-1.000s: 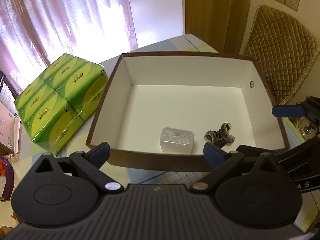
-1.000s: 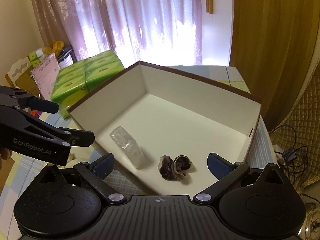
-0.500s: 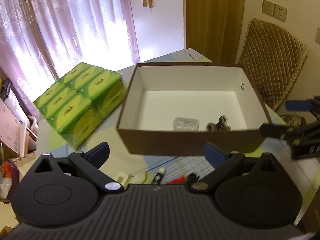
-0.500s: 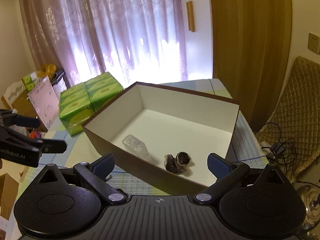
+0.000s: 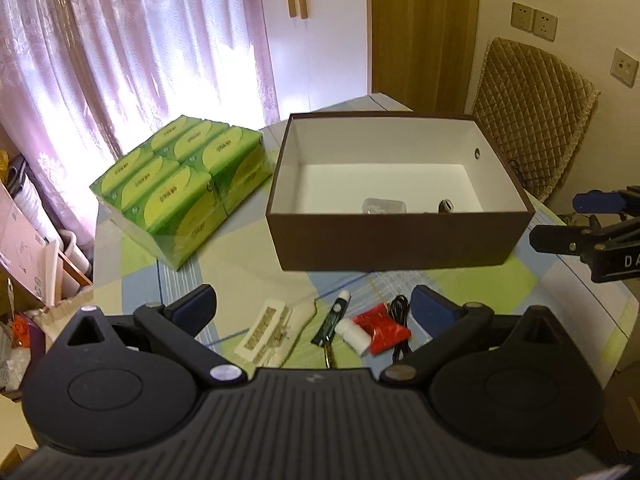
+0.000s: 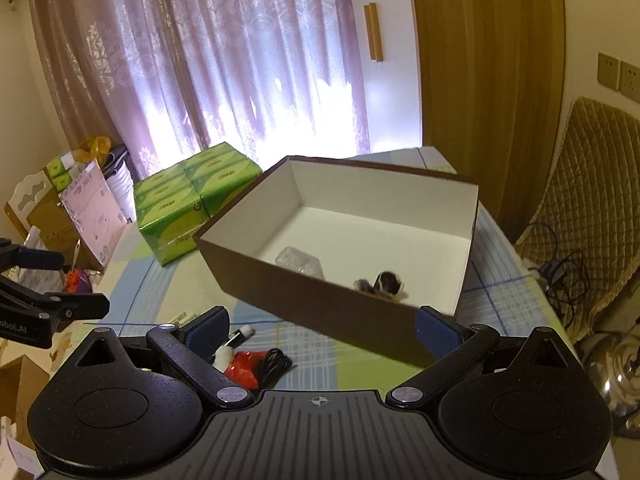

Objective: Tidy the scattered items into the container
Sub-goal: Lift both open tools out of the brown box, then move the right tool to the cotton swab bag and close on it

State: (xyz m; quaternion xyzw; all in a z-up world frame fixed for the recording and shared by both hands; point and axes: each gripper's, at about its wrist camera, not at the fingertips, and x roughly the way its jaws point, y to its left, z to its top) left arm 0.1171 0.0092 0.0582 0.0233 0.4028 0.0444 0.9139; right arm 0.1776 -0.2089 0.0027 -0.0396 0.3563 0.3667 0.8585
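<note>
A brown box with a white inside (image 5: 396, 236) (image 6: 320, 300) stands on the table. Inside lie a clear plastic case (image 5: 383, 205) (image 6: 298, 260) and a dark scrunchie (image 5: 446, 206) (image 6: 382, 284). In front of the box lie a white open packet (image 5: 266, 328), a dark green tube (image 5: 334, 318), a small white bottle (image 5: 354, 334) (image 6: 224, 356), a red packet (image 5: 384, 328) (image 6: 242, 366) and a black cable (image 5: 400, 320) (image 6: 274, 362). My left gripper (image 5: 314, 308) hangs open above these items, holding nothing. My right gripper (image 6: 322, 326) is open and empty, short of the box's near wall.
A green pack of tissue boxes (image 5: 180, 184) (image 6: 188, 196) sits left of the box. A quilted chair back (image 5: 532, 112) stands at the right behind the table. Cardboard boxes (image 5: 24, 248) and clutter fill the floor at the left. Checked cloth (image 5: 248, 264) covers the table.
Both grippers have pulled back and up from over the box. The scattered items in front of the box have come into view. Both stay open.
</note>
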